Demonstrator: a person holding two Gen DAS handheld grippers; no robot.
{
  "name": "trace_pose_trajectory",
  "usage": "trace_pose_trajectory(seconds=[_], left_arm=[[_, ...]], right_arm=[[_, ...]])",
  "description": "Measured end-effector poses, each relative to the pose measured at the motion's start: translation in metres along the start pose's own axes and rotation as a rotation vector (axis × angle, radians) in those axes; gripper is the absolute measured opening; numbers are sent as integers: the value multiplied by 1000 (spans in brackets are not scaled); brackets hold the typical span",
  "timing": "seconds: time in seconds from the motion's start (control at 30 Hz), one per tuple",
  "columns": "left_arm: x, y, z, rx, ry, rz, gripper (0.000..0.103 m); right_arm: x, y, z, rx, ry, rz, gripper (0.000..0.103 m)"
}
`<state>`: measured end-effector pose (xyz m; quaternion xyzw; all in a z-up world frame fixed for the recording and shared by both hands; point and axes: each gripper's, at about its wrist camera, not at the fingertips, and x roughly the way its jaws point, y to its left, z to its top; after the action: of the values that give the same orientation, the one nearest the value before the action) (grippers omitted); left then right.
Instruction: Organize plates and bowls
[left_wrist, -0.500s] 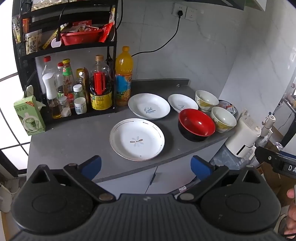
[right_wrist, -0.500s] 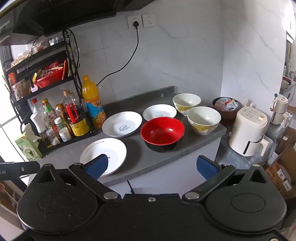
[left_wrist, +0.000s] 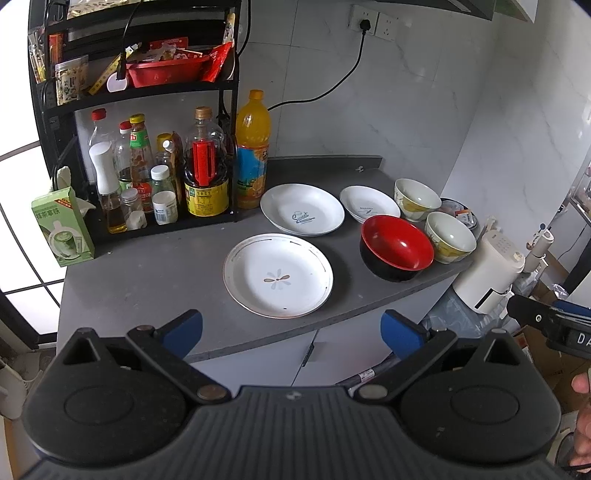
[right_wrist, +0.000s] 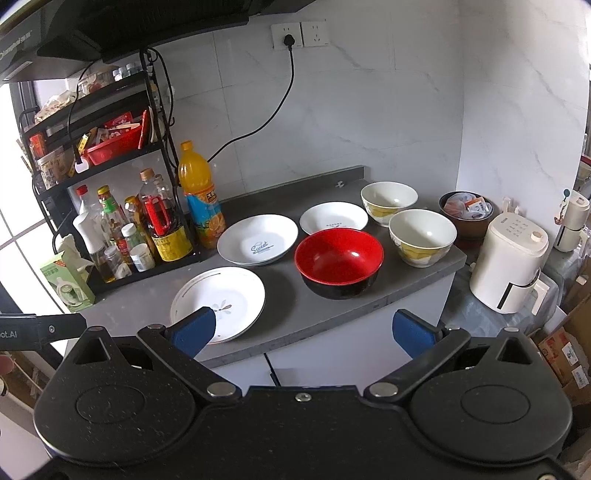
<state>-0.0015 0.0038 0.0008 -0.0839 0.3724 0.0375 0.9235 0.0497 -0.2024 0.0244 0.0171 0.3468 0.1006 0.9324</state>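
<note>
Compared with half a second earlier, almost nothing had changed: we still held both grippers back from the grey counter, and every dish sat where it had been. We took that to mean the sorting had not begun and we were still choosing a first piece.

Our left gripper hung with jaws spread wide and empty, looking down on the flower plate near the front edge. Our right gripper was likewise released and held nothing, facing the red bowl.

Behind the flower plate lay the lettered plate, and beside that the small plate. Two cream bowls stood at the right end, the far cream bowl by the wall and the near cream bowl close to the counter's corner. None was stacked.

At the left, the condiment rack and the orange bottle crowded the lettered plate's far side, and a green carton stood further left. A dark bowl of packets sat behind the near cream bowl, and a white appliance stood lower, off the counter. We judged the red bowl would block a low reach toward the small plate
</note>
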Motion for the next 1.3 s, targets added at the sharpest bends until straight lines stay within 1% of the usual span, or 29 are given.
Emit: trace_pose_trajectory(seconds=[0.13, 0.8, 1.3], left_arm=[[0, 2, 2, -8, 2, 4, 102], [6, -3, 9, -11, 7, 8, 102], [14, -4, 13, -23, 14, 16, 102]], right_arm=[[-1, 0, 2, -1, -11, -2, 103], [4, -6, 7, 3, -9, -5, 103], [9, -3, 10, -13, -9, 10, 103]])
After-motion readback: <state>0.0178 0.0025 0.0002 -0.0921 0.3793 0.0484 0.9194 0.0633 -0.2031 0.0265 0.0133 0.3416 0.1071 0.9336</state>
